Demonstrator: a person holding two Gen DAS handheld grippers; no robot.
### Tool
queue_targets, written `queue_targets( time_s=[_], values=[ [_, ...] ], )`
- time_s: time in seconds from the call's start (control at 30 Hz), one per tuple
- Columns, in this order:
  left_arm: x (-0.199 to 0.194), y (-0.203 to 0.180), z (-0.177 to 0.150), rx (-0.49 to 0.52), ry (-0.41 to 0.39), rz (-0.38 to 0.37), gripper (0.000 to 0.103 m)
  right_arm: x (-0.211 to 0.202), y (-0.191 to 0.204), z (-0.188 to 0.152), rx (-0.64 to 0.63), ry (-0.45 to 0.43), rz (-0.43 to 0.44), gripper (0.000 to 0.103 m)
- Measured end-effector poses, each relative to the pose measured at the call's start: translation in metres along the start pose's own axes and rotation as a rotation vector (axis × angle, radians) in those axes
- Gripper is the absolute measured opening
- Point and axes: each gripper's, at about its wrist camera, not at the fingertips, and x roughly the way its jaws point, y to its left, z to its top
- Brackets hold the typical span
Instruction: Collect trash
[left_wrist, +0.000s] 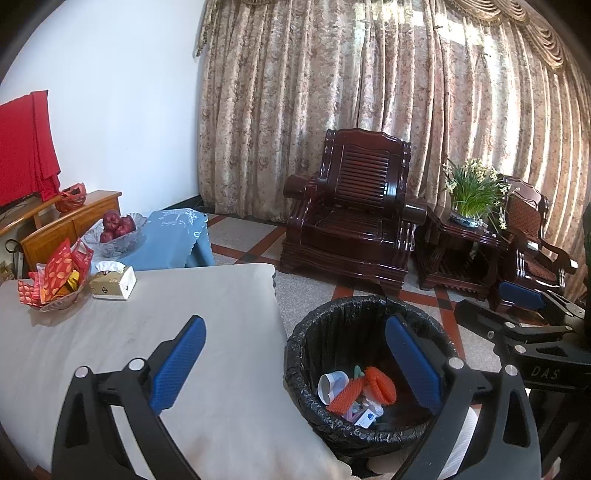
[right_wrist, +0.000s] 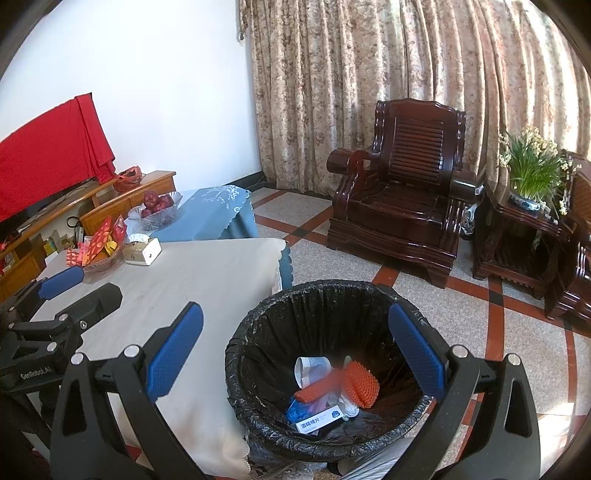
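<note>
curtained room, table (right_wrist: 207, 280) beside bin (right_wrist: 325, 299)

Daylight glows through the curtains (left_wrist: 369, 92) at upper right; the room is bright, fisheye edges bend and darken, nearest objects slightly soft.

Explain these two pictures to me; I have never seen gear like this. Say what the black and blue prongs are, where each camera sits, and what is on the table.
A person holds two hand grippers, each with a camera looking along its fingers. One picture is from the left gripper, the other from the right gripper. Both are open and hold nothing. Below them stands a bin lined with a black bag, holding orange foam netting, a small box and paper scraps. The table carries a tissue box and a dish of red packets.
</note>
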Motion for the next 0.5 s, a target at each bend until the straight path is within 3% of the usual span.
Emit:
queue_targets(
  time_s=[0.5],
  values=[
    [-0.0001, -0.0005, 0.0, 0.001, 0.0, 0.0, 0.096, 0.0004, 0.0, -0.0003, 0.001, 0.0, -0.001, 0.098]
  ],
)
